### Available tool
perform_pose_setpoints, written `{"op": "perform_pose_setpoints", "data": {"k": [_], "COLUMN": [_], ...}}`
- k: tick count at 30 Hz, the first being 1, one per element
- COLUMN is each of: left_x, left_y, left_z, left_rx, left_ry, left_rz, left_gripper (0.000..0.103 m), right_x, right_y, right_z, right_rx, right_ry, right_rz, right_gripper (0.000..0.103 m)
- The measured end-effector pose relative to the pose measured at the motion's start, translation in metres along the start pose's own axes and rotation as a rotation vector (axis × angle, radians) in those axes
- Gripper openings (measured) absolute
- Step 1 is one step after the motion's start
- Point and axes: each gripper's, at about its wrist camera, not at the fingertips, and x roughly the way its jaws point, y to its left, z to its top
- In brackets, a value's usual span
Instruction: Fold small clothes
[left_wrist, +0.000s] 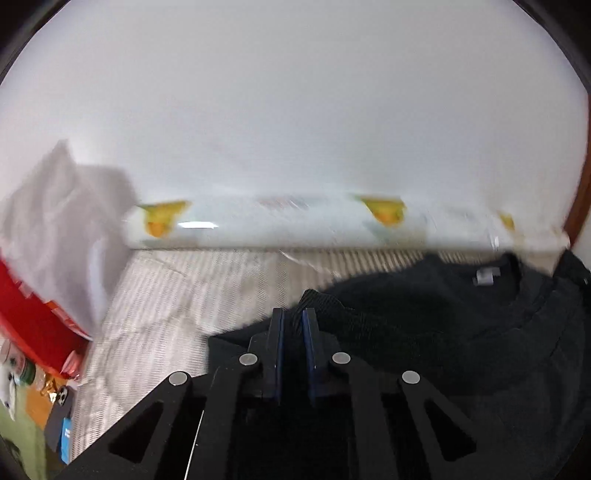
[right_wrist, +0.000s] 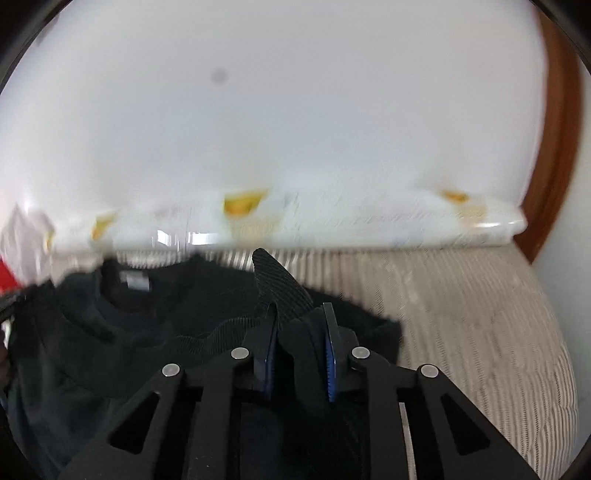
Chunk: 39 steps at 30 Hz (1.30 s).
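A black knit sweater (left_wrist: 443, 317) lies on a striped beige bedcover (left_wrist: 166, 295), its collar and grey label (left_wrist: 485, 277) toward the wall. My left gripper (left_wrist: 293, 317) is shut on a ribbed edge of the sweater at its left side. In the right wrist view the same sweater (right_wrist: 129, 332) fills the lower left. My right gripper (right_wrist: 301, 314) is shut on a ribbed corner (right_wrist: 277, 280) that sticks up between its fingers. Both views are motion-blurred.
A long white plastic-wrapped pack with yellow prints (left_wrist: 295, 221) lies along the white wall behind the sweater. White cloth (left_wrist: 55, 221) over a red container (left_wrist: 33, 325) sits at the left, with a phone (left_wrist: 59, 417) below. A brown wooden frame (right_wrist: 554, 147) stands at the right.
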Motion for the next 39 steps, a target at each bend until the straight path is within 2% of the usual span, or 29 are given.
{"op": "perform_pose_setpoints", "data": {"k": [2,3,5,6,13,22,36,39], "left_x": [0.001,0.005,0.016,0.019,0.034,0.038,0.033,0.030], "left_y": [0.008,0.011,0.009,0.006,0.008,0.006,0.004,0.001], "left_z": [-0.002,-0.002,-0.005,-0.006,-0.007,-0.008,-0.009,-0.009], "left_rx": [-0.037,-0.041,-0.033,-0.026,-0.037,-0.032,-0.020,-0.008], "left_ry": [0.005,0.015,0.045,0.057,0.113,0.121,0.107,0.094], "left_rz": [-0.023,-0.028,-0.012,-0.007,0.010,0.029,0.040,0.042], "left_gripper": [0.010,0.010,0.010,0.010,0.014,0.019,0.025,0.031], "right_x": [0.005,0.016,0.035,0.036,0.040,0.048,0.047,0.047], "right_y": [-0.009,-0.010,-0.009,-0.009,-0.001,0.008,0.011,0.011], "right_z": [-0.001,-0.004,-0.007,-0.008,-0.010,-0.012,-0.014,-0.013], "right_rx": [0.037,0.041,0.047,0.048,0.019,-0.037,-0.049,-0.050], "right_ry": [0.018,0.056,0.128,0.136,0.141,0.166,0.167,0.167], "right_rz": [0.004,-0.003,-0.024,-0.028,-0.068,-0.094,-0.100,-0.101], "right_gripper": [0.020,0.020,0.020,0.020,0.024,0.036,0.037,0.037]}}
